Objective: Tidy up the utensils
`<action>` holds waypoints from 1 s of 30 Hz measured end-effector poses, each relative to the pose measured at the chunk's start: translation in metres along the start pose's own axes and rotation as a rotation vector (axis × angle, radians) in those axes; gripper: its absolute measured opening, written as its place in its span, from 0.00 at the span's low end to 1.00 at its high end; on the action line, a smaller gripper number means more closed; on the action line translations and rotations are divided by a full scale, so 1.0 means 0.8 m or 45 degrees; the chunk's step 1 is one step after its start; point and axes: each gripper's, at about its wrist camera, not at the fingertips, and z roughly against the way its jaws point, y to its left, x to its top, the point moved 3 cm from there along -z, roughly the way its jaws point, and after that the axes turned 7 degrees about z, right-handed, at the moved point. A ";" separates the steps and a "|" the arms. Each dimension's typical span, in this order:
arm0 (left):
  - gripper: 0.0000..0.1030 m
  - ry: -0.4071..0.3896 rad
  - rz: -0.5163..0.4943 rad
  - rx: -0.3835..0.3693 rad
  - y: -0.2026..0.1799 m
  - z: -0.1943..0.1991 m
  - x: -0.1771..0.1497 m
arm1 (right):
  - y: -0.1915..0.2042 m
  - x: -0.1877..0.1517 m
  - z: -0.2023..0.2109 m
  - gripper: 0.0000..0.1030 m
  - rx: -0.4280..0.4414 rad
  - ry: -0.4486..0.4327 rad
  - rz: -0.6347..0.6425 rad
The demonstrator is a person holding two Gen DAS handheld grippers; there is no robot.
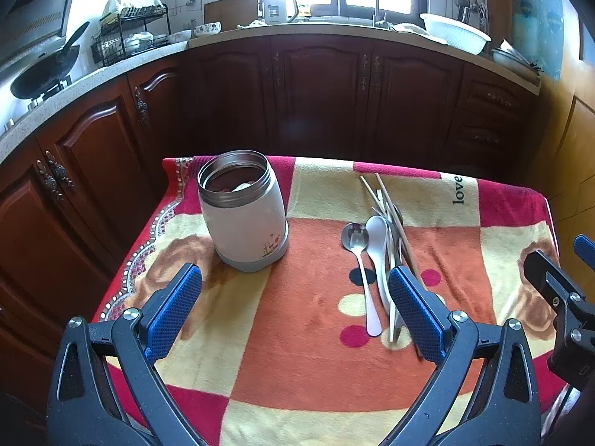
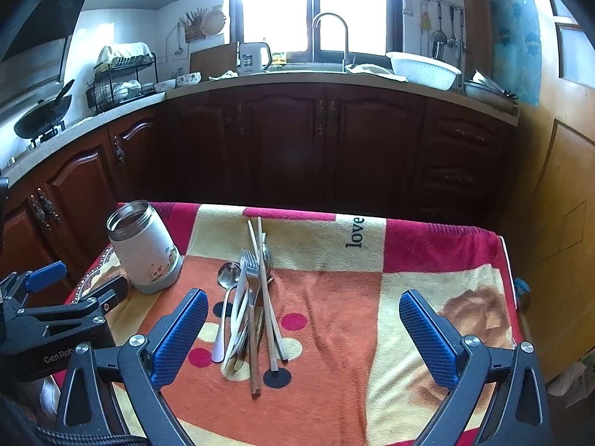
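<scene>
Dark wooden kitchen cabinets (image 1: 316,85) stand behind a worktop draped in a patchwork blanket (image 1: 308,334). Near its far left corner stands an open steel-rimmed jar (image 1: 243,210). Spoons, forks and chopsticks lie piled (image 2: 251,304) mid-worktop. Left tongs (image 1: 295,310) and right tongs (image 2: 303,338) both gape wide, holding nothing.

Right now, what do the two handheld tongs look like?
Both the left tongs and right tongs have black plastic arms with silver pivot screws and blue textured pads. The left body shows partial white lettering, "GenRob". A black braided cable runs below.
</scene>
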 end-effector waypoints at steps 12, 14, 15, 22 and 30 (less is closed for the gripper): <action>0.98 0.011 0.005 -0.016 -0.002 0.004 -0.003 | 0.002 -0.001 0.002 1.00 0.035 -0.030 -0.024; 0.98 0.015 0.011 -0.019 -0.002 0.004 -0.003 | 0.002 -0.001 0.002 1.00 0.038 -0.025 -0.033; 0.98 0.015 0.011 -0.018 -0.002 0.003 -0.003 | 0.002 -0.002 0.001 1.00 0.033 -0.021 -0.031; 0.98 0.020 0.011 -0.018 -0.002 0.002 -0.003 | 0.003 -0.006 -0.004 1.00 0.006 0.036 0.003; 0.98 0.025 0.018 -0.020 -0.001 0.000 -0.004 | 0.000 -0.008 -0.003 1.00 0.009 0.030 -0.022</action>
